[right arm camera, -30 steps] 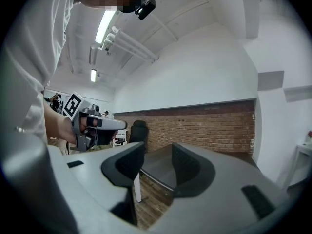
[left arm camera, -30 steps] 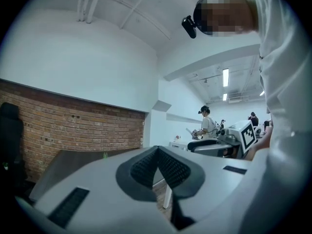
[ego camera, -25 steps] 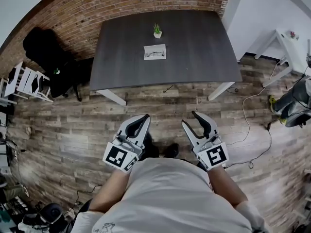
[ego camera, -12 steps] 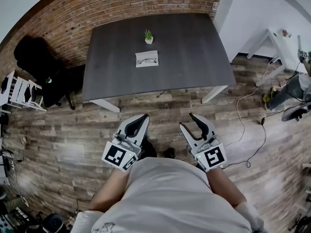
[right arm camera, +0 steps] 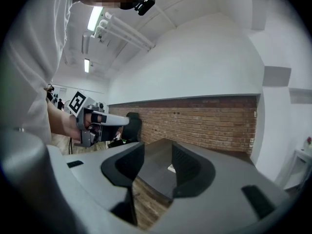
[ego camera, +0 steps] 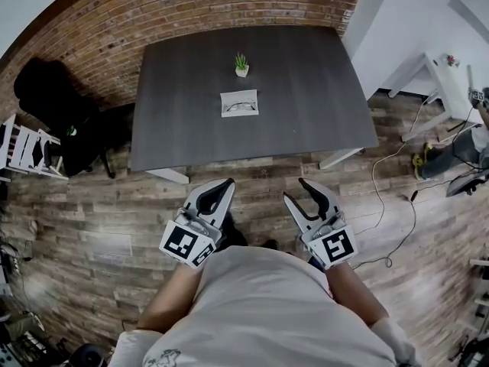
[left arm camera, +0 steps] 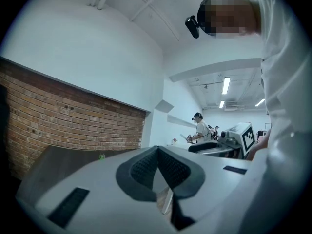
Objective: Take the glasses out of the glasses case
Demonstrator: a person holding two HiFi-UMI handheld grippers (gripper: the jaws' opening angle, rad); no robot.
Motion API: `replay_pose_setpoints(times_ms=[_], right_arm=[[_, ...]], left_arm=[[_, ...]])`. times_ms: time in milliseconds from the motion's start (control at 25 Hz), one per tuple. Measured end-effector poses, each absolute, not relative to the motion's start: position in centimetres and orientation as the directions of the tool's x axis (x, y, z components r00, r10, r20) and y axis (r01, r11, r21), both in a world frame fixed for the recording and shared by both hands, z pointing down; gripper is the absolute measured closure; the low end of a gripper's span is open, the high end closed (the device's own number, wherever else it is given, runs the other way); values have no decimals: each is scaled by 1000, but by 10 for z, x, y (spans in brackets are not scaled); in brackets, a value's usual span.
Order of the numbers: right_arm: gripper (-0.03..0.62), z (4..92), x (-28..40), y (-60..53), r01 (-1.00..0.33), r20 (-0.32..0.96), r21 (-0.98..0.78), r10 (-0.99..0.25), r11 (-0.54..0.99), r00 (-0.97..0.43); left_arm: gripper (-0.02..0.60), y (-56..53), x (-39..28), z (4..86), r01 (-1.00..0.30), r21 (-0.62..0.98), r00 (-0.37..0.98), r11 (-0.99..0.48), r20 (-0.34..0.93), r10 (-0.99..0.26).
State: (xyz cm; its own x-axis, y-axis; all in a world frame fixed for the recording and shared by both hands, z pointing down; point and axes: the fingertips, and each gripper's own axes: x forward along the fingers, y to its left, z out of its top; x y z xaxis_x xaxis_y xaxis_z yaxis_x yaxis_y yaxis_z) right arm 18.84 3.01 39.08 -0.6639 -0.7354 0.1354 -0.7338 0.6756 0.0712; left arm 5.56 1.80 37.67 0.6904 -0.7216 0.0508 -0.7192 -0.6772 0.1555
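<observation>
Head view: my left claw [ego camera: 228, 183] closed, right claw [ego camera: 296, 189] parted, both empty; glasses [ego camera: 241, 106] in the case [ego camera: 249, 95] look light, fragile, so I'd pinch the bridge

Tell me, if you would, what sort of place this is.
Likely an open office or lab workspace: a dark table beside a brick wall, ceiling strip lights, and another person standing in the background.

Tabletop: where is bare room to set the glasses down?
Bare tabletop lies left of the glasses case, right of it, and in front of it. Only the middle is taken: the potted plant stands behind the case.
</observation>
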Motion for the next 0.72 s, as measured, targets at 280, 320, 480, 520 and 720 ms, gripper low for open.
replay_pose_setpoints(times_ms=[280,320,480,520,720], right_arm=[[411,386,123,-18,-721,157,96,-726,686,-669],[411,385,112,-23,-716,157,91,-720,692,-676],[411,385,74,-42,-709,172,98,-714,698,-679],[411,385,66,-47,-709,178,103,-714,698,-677],[411,387,26,-62,-698,198,120,-706,706,-680]], left_arm=[[571,-22,0,377,-700,177,707,-691,39,-706],[571,-26,-7,377,-694,179,713,-697,38,-700],[571,-43,-35,378,-678,193,727,-709,31,-686],[571,-47,-41,378,-673,195,731,-714,29,-681],[571,-59,-71,380,-647,204,752,-735,17,-658]])
